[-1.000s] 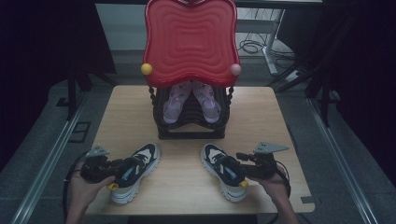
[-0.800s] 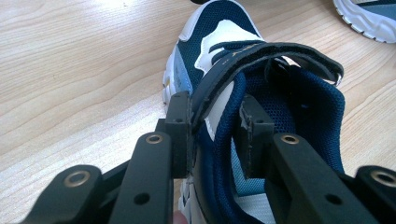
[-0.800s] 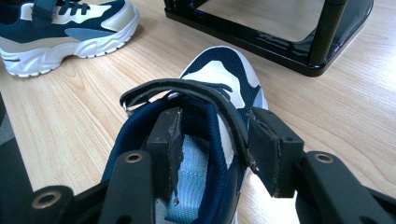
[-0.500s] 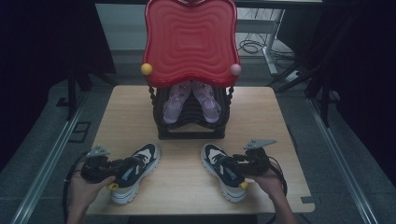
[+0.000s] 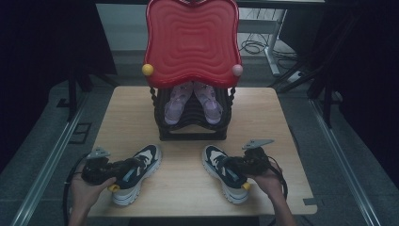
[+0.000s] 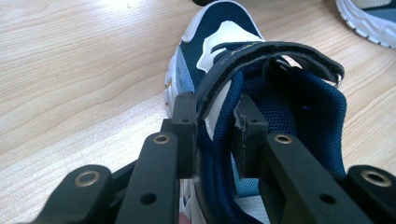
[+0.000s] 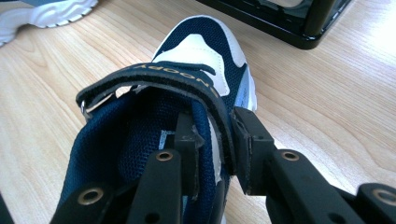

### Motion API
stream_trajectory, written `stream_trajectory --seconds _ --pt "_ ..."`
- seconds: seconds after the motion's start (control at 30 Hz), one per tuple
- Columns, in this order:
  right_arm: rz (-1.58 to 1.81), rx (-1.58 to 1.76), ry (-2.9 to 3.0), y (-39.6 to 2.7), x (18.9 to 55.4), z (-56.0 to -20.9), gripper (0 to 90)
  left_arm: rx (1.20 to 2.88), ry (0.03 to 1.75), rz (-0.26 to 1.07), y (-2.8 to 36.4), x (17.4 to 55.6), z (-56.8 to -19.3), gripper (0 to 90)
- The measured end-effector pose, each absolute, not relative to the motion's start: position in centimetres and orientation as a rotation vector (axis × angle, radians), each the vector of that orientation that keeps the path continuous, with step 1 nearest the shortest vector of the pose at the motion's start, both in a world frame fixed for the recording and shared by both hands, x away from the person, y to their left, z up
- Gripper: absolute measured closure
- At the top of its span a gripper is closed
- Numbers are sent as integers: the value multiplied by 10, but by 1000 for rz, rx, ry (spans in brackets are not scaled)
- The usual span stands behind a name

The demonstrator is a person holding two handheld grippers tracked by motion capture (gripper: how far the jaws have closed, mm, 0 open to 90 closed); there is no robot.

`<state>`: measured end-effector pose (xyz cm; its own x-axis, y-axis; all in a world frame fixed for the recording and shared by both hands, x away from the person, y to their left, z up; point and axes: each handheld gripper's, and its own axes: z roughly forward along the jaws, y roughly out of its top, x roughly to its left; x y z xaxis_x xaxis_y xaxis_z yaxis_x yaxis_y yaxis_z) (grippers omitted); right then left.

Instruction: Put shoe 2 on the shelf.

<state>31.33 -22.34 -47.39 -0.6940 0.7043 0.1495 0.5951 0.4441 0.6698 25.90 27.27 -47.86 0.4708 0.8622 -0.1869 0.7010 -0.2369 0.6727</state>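
Two navy and white strap sneakers lie on the wooden table (image 5: pixel 188 188). The left shoe (image 5: pixel 137 173) (image 6: pixel 219 28) has its side wall and strap between the jaws of my left gripper (image 5: pixel 125 168) (image 6: pixel 215 126), one jaw outside and one inside the opening. The jaws have just been closing and press on that wall. My right gripper (image 5: pixel 231 165) (image 7: pixel 212 135) sits the same way on the right shoe (image 5: pixel 225 173) (image 7: pixel 196 46). Its jaws have just been closing fast and now pinch the strap and side wall.
A black shoe rack (image 5: pixel 193 134) (image 7: pixel 299 23) stands at mid table under a red wavy top (image 5: pixel 192 42), with a lilac pair of shoes (image 5: pixel 193 101) inside. Each gripper view catches the other shoe's sole at a top corner (image 6: pixel 369 18) (image 7: pixel 42 11).
My right gripper has slid left onto the right shoe's opening and its jaws have closed on the side wall. The left gripper has stayed on its shoe.
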Motion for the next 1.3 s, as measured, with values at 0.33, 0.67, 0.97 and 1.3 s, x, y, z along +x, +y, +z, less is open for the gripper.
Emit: stream_trajectory --seconds 0.33,0.67,0.97,1.3 --pt "1211 1144 2505 -234 307 -476 737 1925 1309 279 281 254 -479 748" --pt "1401 1129 2398 -252 297 -470 737 1785 1268 248 291 248 -475 748" --pt "1562 1128 2277 -269 291 -463 737 1633 1225 234 299 240 -466 747" --pt "1667 1171 2163 -286 286 -458 737 1539 1188 249 305 233 -457 747"
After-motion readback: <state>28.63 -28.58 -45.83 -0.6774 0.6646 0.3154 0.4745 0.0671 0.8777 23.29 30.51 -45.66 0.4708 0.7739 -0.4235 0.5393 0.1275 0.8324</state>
